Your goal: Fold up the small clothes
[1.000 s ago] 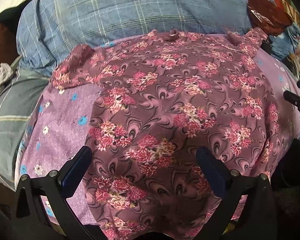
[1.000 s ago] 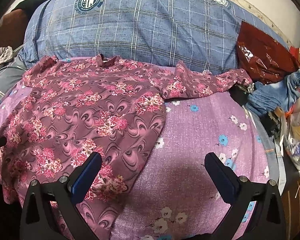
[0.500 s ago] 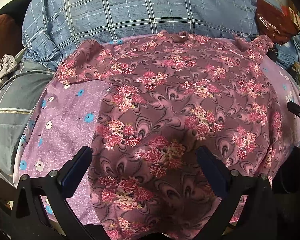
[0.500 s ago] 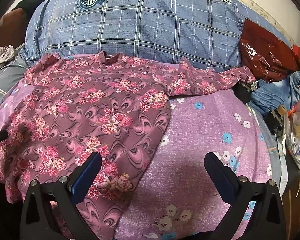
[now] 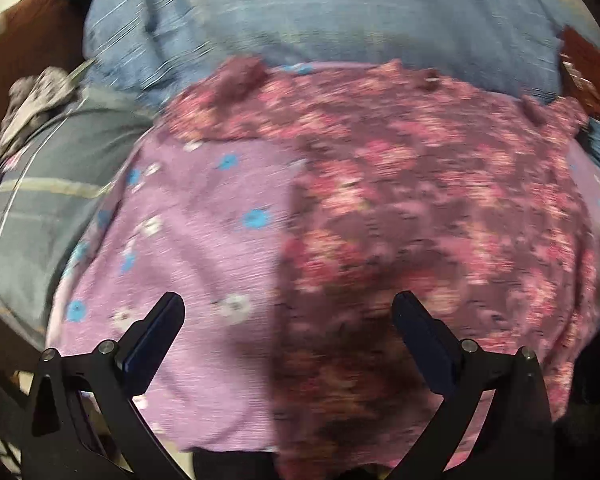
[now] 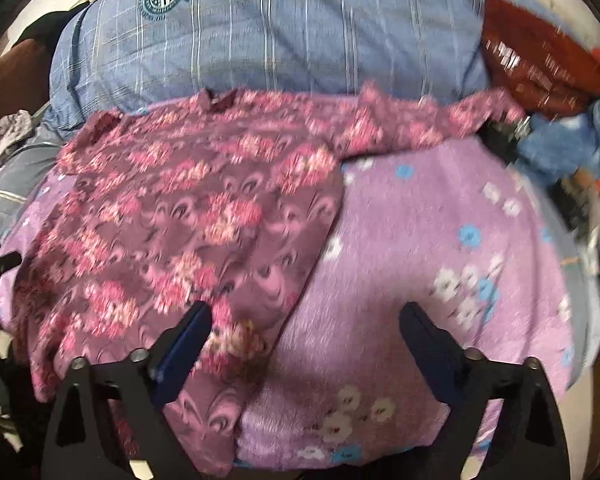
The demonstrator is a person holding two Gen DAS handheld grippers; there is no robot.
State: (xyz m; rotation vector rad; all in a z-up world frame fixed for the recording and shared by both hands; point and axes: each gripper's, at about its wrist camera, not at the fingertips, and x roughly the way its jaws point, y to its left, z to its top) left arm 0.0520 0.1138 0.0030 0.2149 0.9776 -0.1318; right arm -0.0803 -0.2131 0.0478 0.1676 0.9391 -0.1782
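Note:
A maroon shirt with pink flowers [image 5: 420, 200] lies spread flat on a lilac floral blanket [image 5: 188, 232], collar toward the far side. My left gripper [image 5: 288, 320] is open and empty above the shirt's left hem edge. In the right wrist view the shirt [image 6: 188, 216] fills the left half, one sleeve [image 6: 440, 124] stretched out to the right. My right gripper [image 6: 304, 328] is open and empty above the shirt's lower right corner and the blanket [image 6: 440, 232]. Both views are motion-blurred.
A blue checked pillow [image 6: 280, 32] lies behind the shirt. A dark red bag [image 6: 540, 64] and blue clothes [image 6: 568, 140] are piled at the right. A grey striped cushion [image 5: 48, 184] and a crumpled grey cloth [image 5: 32, 100] lie at the left.
Both grippers have shifted: the left view has swung left, showing more bare blanket, and the right view has swung slightly right. The shirt lies as before. Both grippers stay open.

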